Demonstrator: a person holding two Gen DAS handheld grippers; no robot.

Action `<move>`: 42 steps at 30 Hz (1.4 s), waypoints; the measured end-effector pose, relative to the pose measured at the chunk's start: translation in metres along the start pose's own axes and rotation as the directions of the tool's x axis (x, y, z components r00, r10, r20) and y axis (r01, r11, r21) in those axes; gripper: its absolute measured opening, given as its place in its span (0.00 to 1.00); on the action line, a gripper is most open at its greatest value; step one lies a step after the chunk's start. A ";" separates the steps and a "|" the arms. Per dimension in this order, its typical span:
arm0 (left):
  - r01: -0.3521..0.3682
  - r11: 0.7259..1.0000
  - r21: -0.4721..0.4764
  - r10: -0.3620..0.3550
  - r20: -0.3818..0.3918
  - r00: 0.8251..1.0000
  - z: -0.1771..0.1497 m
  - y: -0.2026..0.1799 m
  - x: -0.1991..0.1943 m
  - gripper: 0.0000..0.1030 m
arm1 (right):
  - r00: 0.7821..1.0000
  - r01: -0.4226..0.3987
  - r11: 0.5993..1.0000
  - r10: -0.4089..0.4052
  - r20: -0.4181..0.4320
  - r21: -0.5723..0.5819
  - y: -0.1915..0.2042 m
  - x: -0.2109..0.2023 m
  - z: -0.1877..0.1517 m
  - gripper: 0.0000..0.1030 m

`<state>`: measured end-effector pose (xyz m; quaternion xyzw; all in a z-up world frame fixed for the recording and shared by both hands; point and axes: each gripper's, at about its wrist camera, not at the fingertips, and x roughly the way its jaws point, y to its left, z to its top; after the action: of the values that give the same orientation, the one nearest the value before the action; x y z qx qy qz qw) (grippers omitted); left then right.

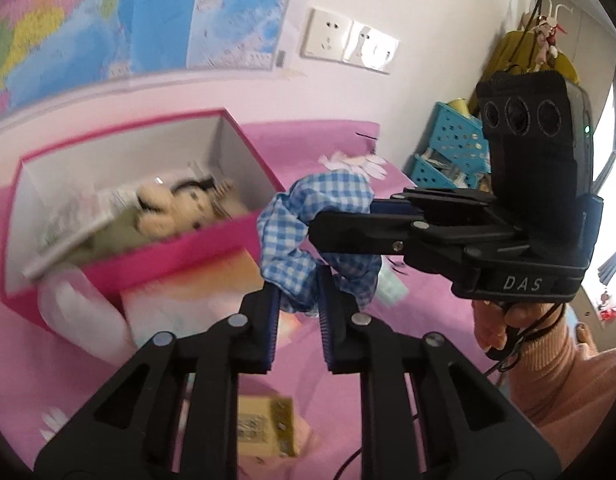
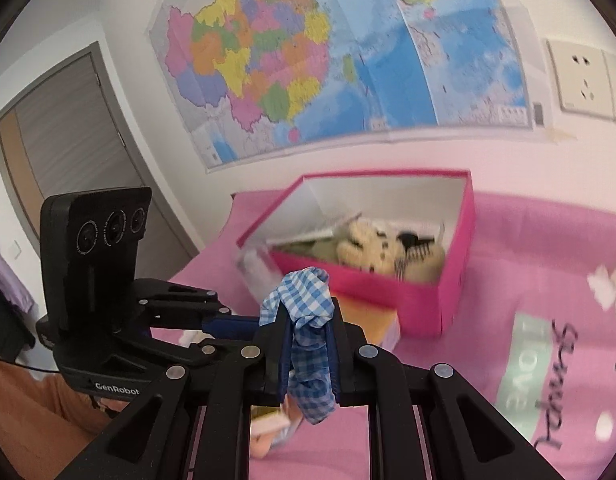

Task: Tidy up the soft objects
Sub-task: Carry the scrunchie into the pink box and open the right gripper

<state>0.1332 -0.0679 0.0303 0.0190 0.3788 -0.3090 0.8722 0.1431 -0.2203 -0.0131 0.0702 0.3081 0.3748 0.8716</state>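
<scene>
A blue-and-white checked scrunchie hangs in the air between both grippers, above the pink bedspread. My left gripper is shut on its lower edge. My right gripper comes in from the right and is shut on its upper part; in the right wrist view the scrunchie sits pinched between my right gripper's pads. The left gripper reaches in from the left there. Behind stands an open pink box, which also shows in the right wrist view, holding a cream plush toy.
A pale orange and white padded thing lies under the box's near corner. A small yellow carton lies on the bedspread below my left gripper. Blue perforated baskets stand at the far right. A map covers the wall.
</scene>
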 end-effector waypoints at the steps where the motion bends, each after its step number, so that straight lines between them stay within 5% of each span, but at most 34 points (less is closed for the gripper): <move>1: -0.008 1.000 0.002 0.008 0.002 1.000 0.005 0.002 0.000 0.19 | 1.000 -0.002 1.000 0.002 0.002 -0.002 -0.001 0.002 0.006 0.14; 13: -0.093 0.995 -0.042 0.093 -0.013 0.996 0.068 0.034 0.011 0.19 | 0.999 0.037 0.999 -0.037 0.018 0.008 -0.025 0.037 0.061 0.14; 27: -0.221 0.970 -0.101 0.212 -0.098 0.972 0.100 0.070 0.052 0.19 | 0.985 0.162 0.984 -0.158 -0.065 0.068 -0.074 0.107 0.095 0.17; 29: -0.242 0.962 -0.126 0.229 -0.104 0.968 0.100 0.075 0.054 0.19 | 0.976 0.211 0.975 -0.207 -0.067 0.066 -0.079 0.113 0.096 0.23; 31: -0.231 0.960 -0.159 0.216 -0.108 0.970 0.098 0.082 0.053 0.31 | 0.964 0.260 0.962 -0.253 -0.082 0.086 -0.087 0.122 0.097 0.46; 33: -0.250 0.954 -0.166 0.238 -0.092 0.967 0.094 0.084 0.048 0.33 | 0.950 0.306 0.948 -0.299 -0.095 0.083 -0.090 0.125 0.098 0.54; 42: -0.239 0.960 -0.145 0.247 0.040 0.968 0.064 0.081 -0.012 0.36 | 0.963 0.267 0.961 -0.263 -0.065 0.076 -0.074 0.098 0.081 0.54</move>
<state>0.2135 -0.0133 0.0678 -0.0043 0.3686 -0.1729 0.9134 0.2877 -0.1963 -0.0221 0.0548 0.3537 0.2433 0.9015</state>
